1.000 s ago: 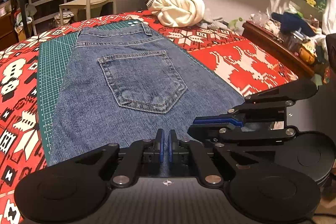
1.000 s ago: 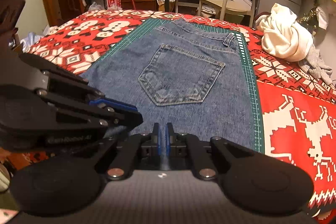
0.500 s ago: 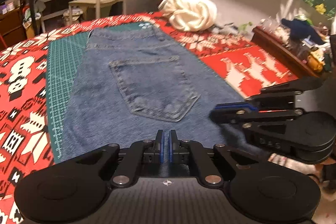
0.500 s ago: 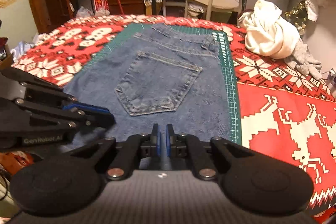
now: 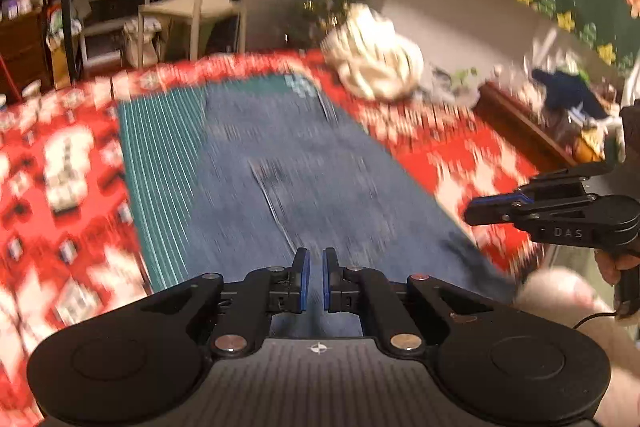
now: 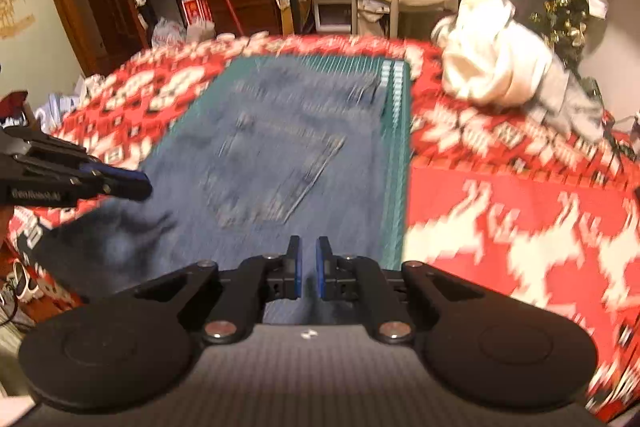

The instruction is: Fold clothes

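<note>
Both my jaws, left gripper and right gripper, pinch the jeans near edge; they lie on the green mat. Next: carry the edge toward the waistband, level.

I see warm, dim indoor light in both views. Motion blur smears the jeans and everything around them, while fisheye bends the edges.

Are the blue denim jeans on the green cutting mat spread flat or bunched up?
Mostly flat: the blue denim jeans lie back pocket up over the green cutting mat. Their near left edge looks rumpled; blur hides detail.
</note>
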Available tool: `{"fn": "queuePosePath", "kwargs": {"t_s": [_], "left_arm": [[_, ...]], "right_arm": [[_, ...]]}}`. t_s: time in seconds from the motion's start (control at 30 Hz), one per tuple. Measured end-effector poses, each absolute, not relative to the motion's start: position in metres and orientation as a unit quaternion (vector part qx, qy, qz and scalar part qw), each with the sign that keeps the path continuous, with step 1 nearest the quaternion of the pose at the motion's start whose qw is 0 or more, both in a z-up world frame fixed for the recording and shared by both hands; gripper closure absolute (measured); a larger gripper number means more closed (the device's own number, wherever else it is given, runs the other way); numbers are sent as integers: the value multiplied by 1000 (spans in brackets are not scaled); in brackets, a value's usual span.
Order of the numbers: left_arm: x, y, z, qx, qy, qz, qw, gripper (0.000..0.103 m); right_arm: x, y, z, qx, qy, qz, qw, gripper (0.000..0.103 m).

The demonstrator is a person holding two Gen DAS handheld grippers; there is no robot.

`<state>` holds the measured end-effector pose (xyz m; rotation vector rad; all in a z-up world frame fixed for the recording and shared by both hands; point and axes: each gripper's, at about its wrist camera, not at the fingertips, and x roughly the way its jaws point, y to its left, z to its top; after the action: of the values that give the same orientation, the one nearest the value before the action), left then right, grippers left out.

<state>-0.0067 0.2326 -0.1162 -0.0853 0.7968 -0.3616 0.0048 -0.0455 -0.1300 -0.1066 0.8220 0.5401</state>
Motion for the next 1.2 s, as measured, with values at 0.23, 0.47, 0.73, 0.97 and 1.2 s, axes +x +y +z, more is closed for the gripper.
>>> {"fn": "queuePosePath", "kwargs": {"t_s": [0.23,0.47,0.73,0.97,1.2], "left_arm": [[80,257,-102,-8,381,-185,906,90],[156,276,-123,-38,391,-186,901,55],[208,296,-152,-120,435,-213,867,49],[234,296,-167,-154,461,-232,842,55],[240,292,-169,-141,455,-241,846,90]], "right_arm": [[87,-47,-97,-82,384,283,875,92],[178,-38,-116,-22,409,309,858,69],[244,-35,-169,63,452,303,837,54],[270,-30,-191,96,469,317,819,50],[277,-23,-192,83,467,318,821,84]]}}
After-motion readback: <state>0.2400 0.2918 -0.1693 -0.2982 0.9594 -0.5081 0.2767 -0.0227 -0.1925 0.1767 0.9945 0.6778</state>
